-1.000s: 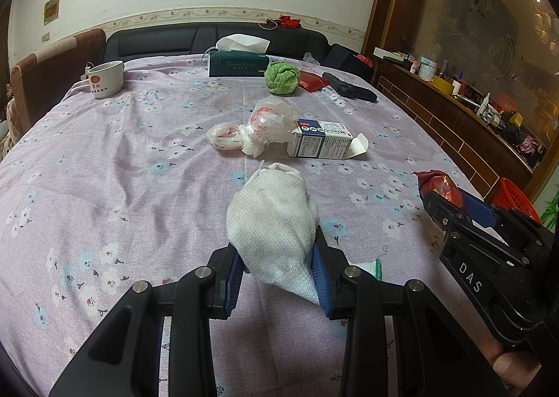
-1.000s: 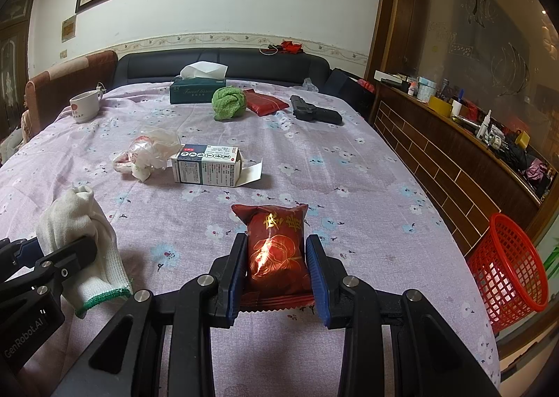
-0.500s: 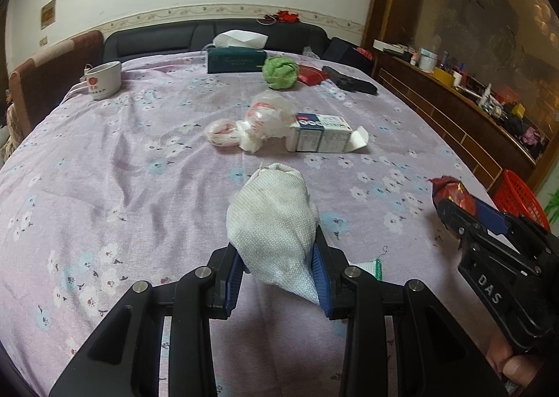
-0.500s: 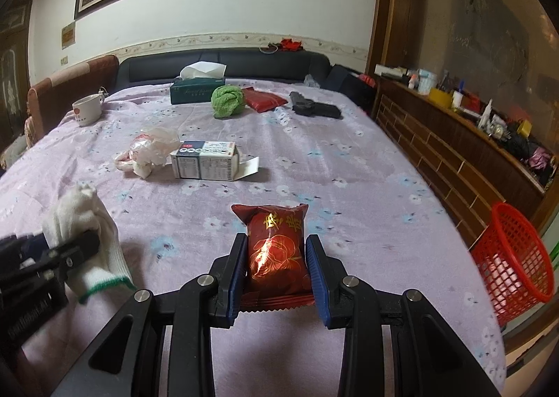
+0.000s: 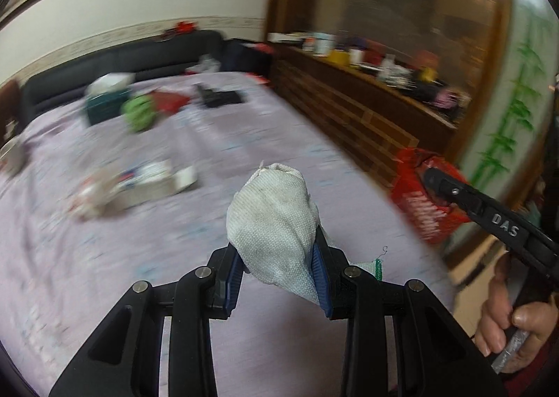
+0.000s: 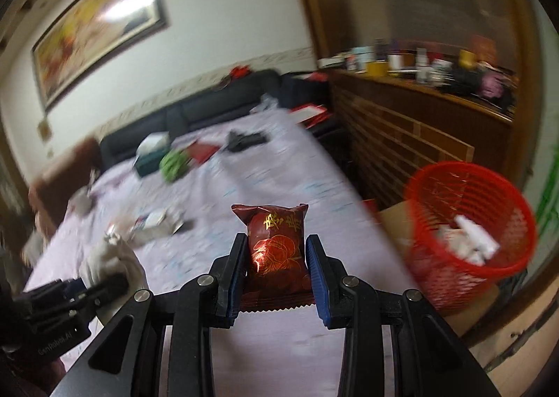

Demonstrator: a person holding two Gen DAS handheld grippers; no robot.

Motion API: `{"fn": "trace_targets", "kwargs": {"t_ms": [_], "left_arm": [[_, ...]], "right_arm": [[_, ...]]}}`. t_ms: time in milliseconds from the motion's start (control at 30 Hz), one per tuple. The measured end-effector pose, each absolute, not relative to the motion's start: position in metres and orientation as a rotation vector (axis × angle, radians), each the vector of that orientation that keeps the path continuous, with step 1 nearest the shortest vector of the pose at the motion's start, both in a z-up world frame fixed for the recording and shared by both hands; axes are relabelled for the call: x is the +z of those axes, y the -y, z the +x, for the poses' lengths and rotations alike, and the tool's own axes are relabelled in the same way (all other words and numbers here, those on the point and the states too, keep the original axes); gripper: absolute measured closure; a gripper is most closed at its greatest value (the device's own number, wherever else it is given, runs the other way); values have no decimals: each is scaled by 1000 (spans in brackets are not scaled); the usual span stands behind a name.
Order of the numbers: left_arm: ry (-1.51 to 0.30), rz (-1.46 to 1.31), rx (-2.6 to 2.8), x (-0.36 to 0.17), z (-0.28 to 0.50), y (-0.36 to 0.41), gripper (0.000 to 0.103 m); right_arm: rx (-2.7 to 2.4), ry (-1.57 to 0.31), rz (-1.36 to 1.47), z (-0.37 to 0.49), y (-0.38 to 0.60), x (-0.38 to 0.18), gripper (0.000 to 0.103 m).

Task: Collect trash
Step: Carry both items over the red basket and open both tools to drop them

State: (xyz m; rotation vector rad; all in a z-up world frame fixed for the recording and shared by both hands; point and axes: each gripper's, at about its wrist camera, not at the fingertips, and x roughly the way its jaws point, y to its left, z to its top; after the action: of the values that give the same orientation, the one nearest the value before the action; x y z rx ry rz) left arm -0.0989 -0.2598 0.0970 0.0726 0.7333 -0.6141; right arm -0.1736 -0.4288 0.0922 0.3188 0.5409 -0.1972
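Observation:
My left gripper (image 5: 277, 259) is shut on a dirty white knitted glove (image 5: 274, 219), held above the purple flowered tablecloth (image 5: 139, 240). My right gripper (image 6: 274, 261) is shut on a dark red snack packet (image 6: 276, 245) with gold print. A red mesh waste basket (image 6: 468, 233) stands on the floor off the table's right edge, with white scraps inside. In the left wrist view the right gripper (image 5: 428, 175) shows at the right with the packet's tip (image 5: 410, 159) in front of the basket (image 5: 424, 208). In the right wrist view the left gripper (image 6: 108, 283) and glove (image 6: 111, 257) sit at lower left.
Blurred on the table: an opened carton (image 5: 153, 178) beside a crumpled plastic bag (image 5: 94, 192), a green ball (image 5: 139, 112), a tissue box (image 5: 104, 103), a red packet (image 5: 171, 100), a black object (image 5: 220, 96). A cluttered wooden sideboard (image 6: 419, 110) runs along the right.
Both grippers have swung to the right and risen, each keeping its load. The views have rolled and blurred, and the red basket now sits much closer in the right wrist view.

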Motion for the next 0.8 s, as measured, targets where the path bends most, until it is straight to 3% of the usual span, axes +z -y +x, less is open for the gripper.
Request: {"fn": "trace_targets", "kwargs": {"t_ms": [433,600,667,700,733,800], "left_arm": [[-803,183,-942,97,-103,473,69],[-838,185,-958,85,-91,509,67],[-840,211,-949,83,-86,524,54],[-854,210,-934,81,-82,530,37],[-869,191,-931,80,-77,532,30],[-892,164,-943,80,-74,530,30]], "right_arm": [[-395,-515,588,-234,624,91,65],[-386,-546,645,-225,656,77,65],[-398,-542,639,-227,659,75,65],[-404,-538,626,-230,659,75,65],[-406,-535,620,-232,658,75,65],[-396,-520,630,-239,658,76,65]]}}
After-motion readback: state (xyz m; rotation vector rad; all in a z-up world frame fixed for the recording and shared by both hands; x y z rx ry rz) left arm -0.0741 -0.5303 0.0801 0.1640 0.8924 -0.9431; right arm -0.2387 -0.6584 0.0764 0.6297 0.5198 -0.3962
